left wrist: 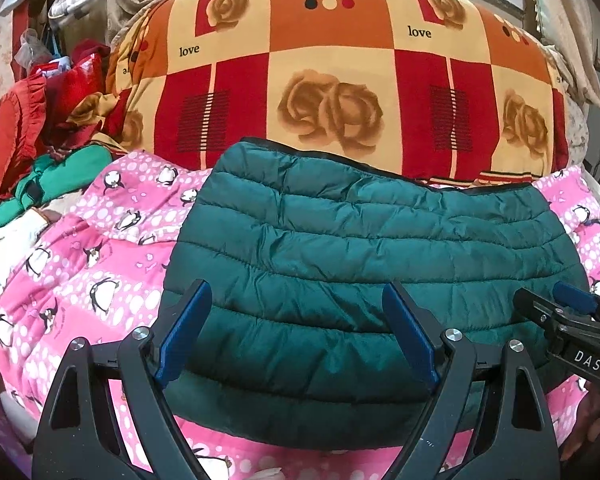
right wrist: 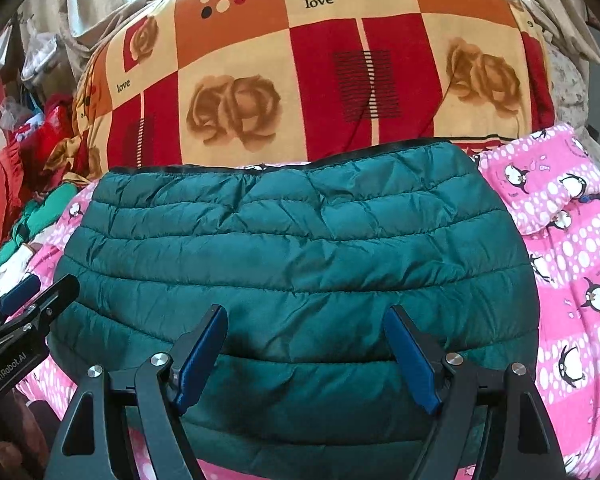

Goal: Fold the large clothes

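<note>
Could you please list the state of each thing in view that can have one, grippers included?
Green puffer jacket: folded into a compact bundle, lying flat on the pink penguin blanket.
Left gripper: open, above the jacket's near edge, holding nothing.
Right gripper: open, above the jacket's near edge, holding nothing.
Rose-patterned quilt: folded, stacked behind the jacket.
Red and green clothes: piled loosely, unfolded.

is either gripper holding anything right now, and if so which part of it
Nothing is held. The left gripper and the right gripper both hover with jaws wide open above the near edge of the folded green puffer jacket, gripping no fabric.
</note>
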A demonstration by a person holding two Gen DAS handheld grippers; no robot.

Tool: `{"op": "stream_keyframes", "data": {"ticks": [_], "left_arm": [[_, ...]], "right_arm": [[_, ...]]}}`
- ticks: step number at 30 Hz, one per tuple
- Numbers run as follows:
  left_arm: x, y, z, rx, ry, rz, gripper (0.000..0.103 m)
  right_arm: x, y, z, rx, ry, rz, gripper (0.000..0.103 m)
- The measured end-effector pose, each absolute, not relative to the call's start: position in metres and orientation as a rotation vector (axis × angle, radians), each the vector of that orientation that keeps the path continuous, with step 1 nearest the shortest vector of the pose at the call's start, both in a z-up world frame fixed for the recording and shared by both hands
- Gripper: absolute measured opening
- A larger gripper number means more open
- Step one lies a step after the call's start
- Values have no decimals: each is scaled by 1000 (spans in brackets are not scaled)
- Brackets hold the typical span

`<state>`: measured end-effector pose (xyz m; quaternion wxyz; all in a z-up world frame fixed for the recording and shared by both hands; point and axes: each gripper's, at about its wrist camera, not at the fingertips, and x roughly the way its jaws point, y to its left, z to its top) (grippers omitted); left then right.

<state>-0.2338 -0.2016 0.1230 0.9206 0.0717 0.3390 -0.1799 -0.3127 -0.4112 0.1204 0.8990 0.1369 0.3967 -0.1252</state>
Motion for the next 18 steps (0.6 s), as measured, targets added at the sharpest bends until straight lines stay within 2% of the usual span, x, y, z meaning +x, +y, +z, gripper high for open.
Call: {"op": "stream_keyframes", "data": {"ticks": [18], "left_arm": [[-235, -205, 118, 154, 706, -366, 87]], "right_arm": [[-310, -409, 115, 279, 827, -257, 80]]}}
